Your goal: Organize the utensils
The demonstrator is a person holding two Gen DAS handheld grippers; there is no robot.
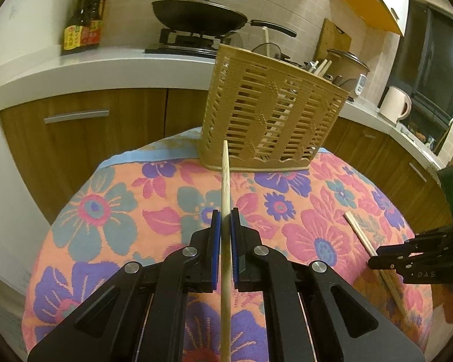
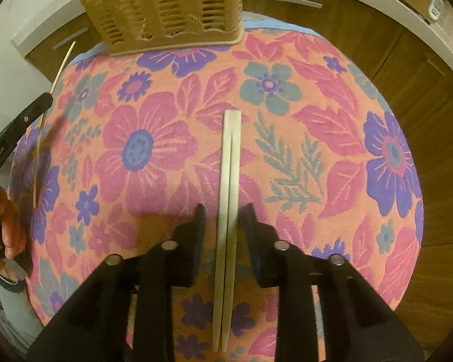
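Left tongs [image 1: 226, 220] are squeezed tight on one thin wooden chopstick [image 1: 225, 181], which points at the brown basket [image 1: 268, 111] on the flowery bench [image 1: 120, 211]. Right tongs [image 2: 223, 211] hang spread apart over a pair of chopsticks [image 2: 230, 166] lying flat on the bench, not touching them. Chopsticks look light, stiff and smooth, so they may slip. I think the middle is the best place to grab.
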